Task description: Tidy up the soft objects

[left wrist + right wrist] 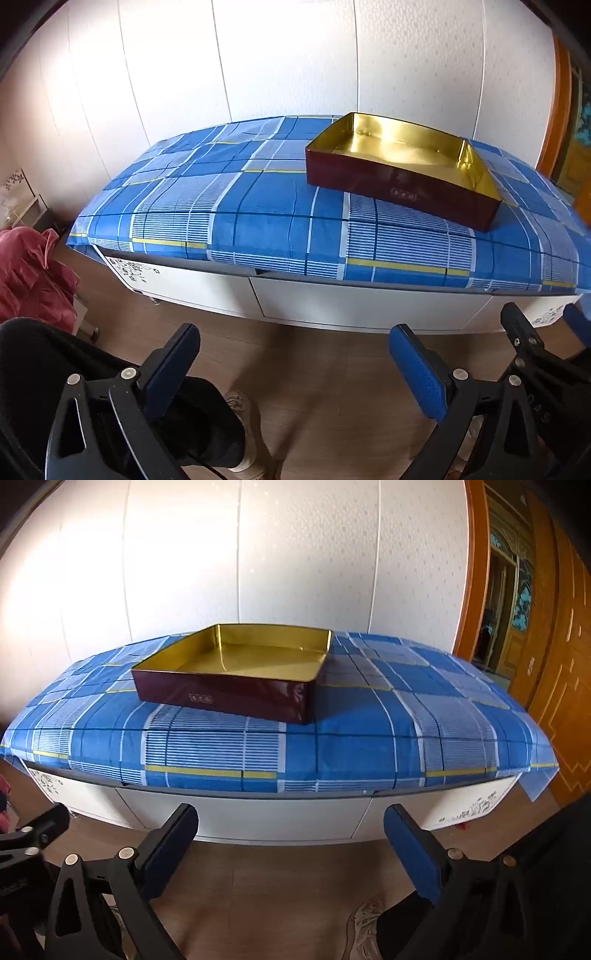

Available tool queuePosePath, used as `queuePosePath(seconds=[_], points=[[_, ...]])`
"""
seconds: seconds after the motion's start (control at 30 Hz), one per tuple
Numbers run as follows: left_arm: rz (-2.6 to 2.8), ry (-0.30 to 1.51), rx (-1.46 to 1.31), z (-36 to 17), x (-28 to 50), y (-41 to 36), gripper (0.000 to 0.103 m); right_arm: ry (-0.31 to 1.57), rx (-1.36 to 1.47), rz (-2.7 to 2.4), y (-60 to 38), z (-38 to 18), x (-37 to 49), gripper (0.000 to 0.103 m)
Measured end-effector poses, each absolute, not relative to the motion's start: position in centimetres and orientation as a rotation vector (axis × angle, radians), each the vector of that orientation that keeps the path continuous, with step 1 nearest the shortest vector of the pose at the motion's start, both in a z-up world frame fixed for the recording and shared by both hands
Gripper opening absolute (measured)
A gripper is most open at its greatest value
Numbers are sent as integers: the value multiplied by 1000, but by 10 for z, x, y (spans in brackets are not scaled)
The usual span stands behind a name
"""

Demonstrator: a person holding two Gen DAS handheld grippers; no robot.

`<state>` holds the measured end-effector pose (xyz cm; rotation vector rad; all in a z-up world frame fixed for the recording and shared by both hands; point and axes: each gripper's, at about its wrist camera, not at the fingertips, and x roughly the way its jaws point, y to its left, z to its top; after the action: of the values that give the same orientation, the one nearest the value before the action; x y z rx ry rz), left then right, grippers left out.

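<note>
You are holding both tools with their jaws spread wide and nothing between them: the left gripper and the right gripper are both tilting down over bare wooden floor, short of the cabinet. Ahead of and above the fingers, a blue plaid cloth is covering the low white cabinet, and an empty tin box with a gold inside is sitting on it, well apart from either tool. The only loose soft thing showing is a pink fabric heap far off the left gripper's left side. It looks light, limp and likely to sag, so pinching a bunched fold near its top should hold better than a flat edge.
</note>
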<state>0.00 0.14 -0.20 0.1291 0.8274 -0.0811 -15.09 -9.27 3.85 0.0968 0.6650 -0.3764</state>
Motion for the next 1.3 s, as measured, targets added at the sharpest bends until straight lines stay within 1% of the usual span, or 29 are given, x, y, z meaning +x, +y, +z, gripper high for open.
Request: queuePosePath(seconds=[0.03,0.17,0.23,0.3,0.43,1.3], points=[[-78,878,124,2,12,1,103,667,106,-377,-90,40,-152,102],[-86,869,121,9,17,1,103,696,221,-355,-104,38,-153,102],[-81,853,119,8,17,-1,103,725,203,-364,-108,34,-148,102],[-83,823,113,-1,6,0,103,719,177,-366,-106,34,-146,102],[-88,820,117,-3,6,-1,103,700,139,-379,-100,33,-143,102],[-112,831,102,-6,9,-2,103,710,189,-384,-108,30,-142,102]])
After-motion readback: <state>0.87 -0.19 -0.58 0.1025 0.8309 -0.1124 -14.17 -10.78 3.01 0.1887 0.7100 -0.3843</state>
